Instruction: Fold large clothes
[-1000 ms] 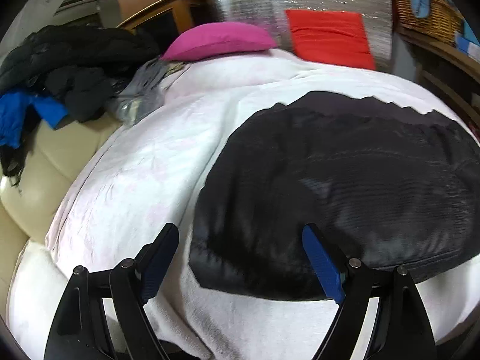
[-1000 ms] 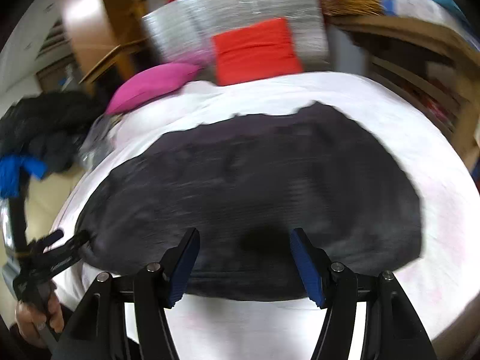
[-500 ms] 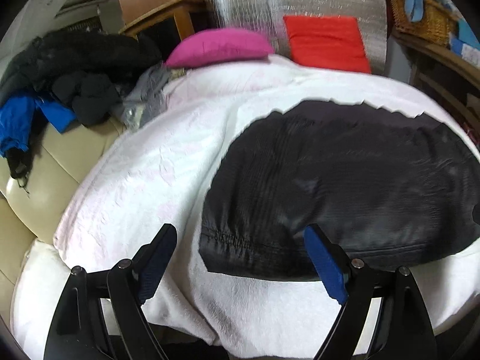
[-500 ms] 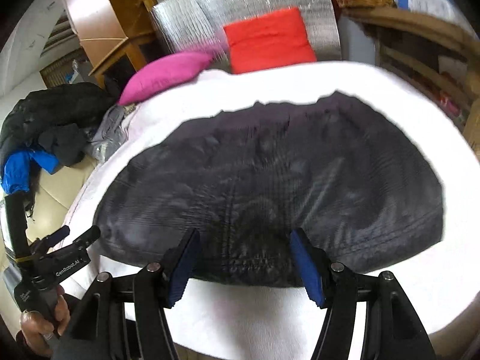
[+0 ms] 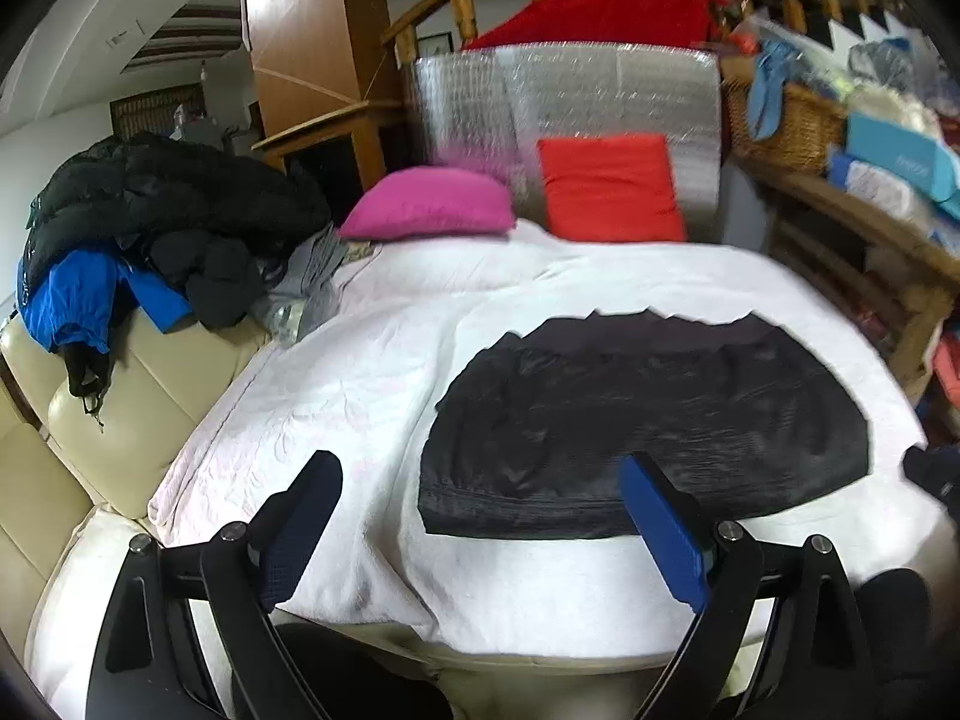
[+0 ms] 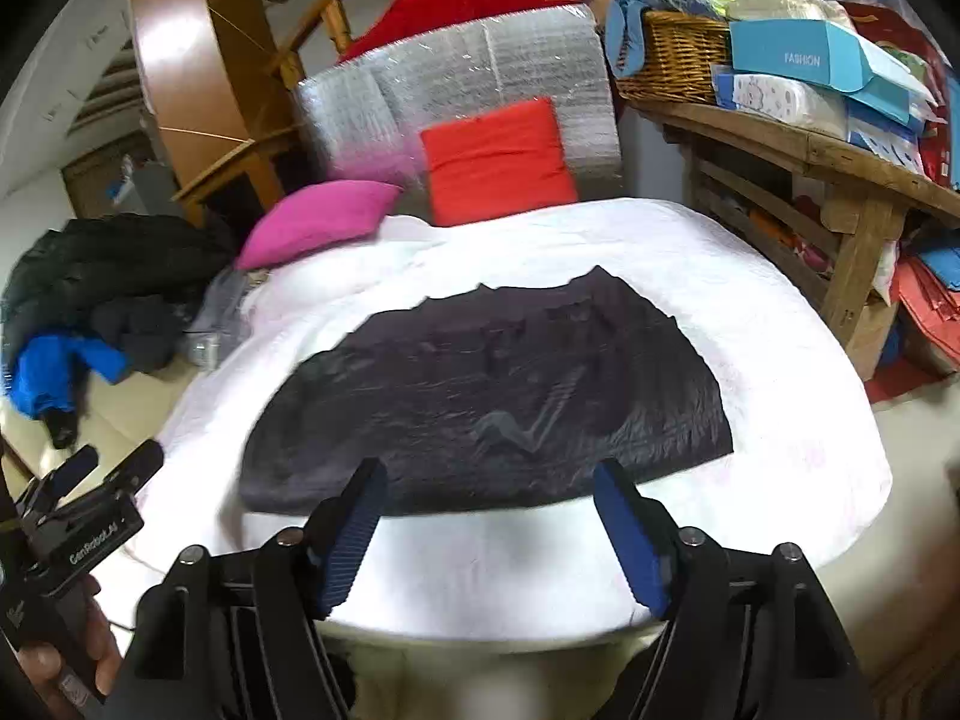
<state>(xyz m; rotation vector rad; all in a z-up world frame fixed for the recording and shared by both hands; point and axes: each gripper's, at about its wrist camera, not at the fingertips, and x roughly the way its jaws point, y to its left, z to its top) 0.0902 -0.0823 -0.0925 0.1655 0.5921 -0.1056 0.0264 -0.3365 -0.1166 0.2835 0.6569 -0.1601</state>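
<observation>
A black garment (image 5: 648, 426) lies folded into a flat block on the white bed cover (image 5: 336, 372), both the left hand-held gripper (image 5: 480, 534) and right hand-held gripper (image 6: 489, 531) just widened, empty, above its near edge; folding looks nearly finished.

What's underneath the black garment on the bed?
The black garment lies flat on a white quilted bedspread, which shows all around it. Anything between its folded layers, or under the bedspread, is covered and cannot be seen.
</observation>
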